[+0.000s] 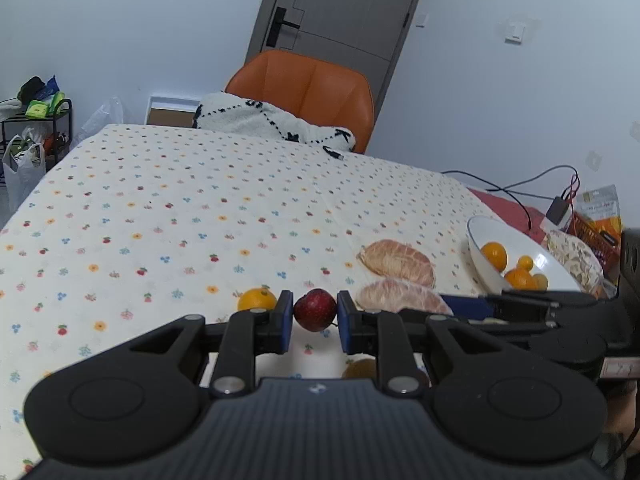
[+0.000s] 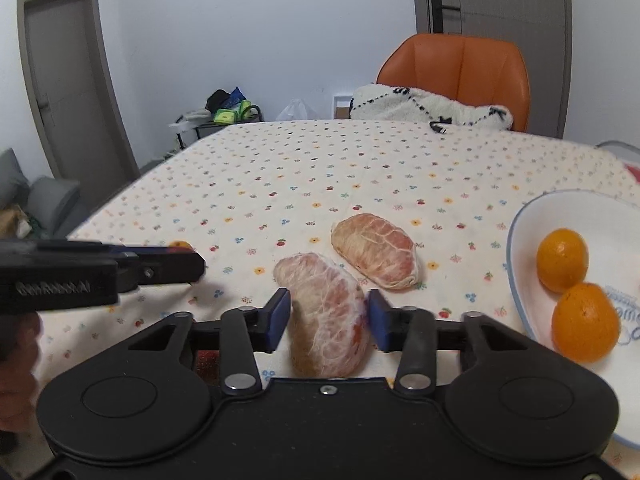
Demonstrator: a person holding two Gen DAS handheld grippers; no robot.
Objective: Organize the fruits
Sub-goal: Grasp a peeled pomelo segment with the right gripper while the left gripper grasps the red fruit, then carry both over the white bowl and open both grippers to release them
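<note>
My left gripper (image 1: 315, 316) has its blue pads on both sides of a small dark red fruit (image 1: 315, 309) on the dotted tablecloth; the pads look to be touching it. An orange (image 1: 256, 300) lies just left of it. My right gripper (image 2: 327, 316) is closed around a peeled pomelo segment (image 2: 326, 312), pads against its sides. A second pomelo segment (image 2: 376, 250) lies just beyond it. A white bowl (image 2: 520, 240) at the right holds oranges (image 2: 562, 260). In the left wrist view the bowl (image 1: 476, 248) shows several small oranges.
A brownish fruit (image 1: 360, 368) lies under the left gripper, partly hidden. An orange chair (image 1: 308, 88) with a white blanket stands behind the table. Snack bags and cables (image 1: 592, 216) lie at the far right. A shelf with bags (image 1: 36, 120) stands at left.
</note>
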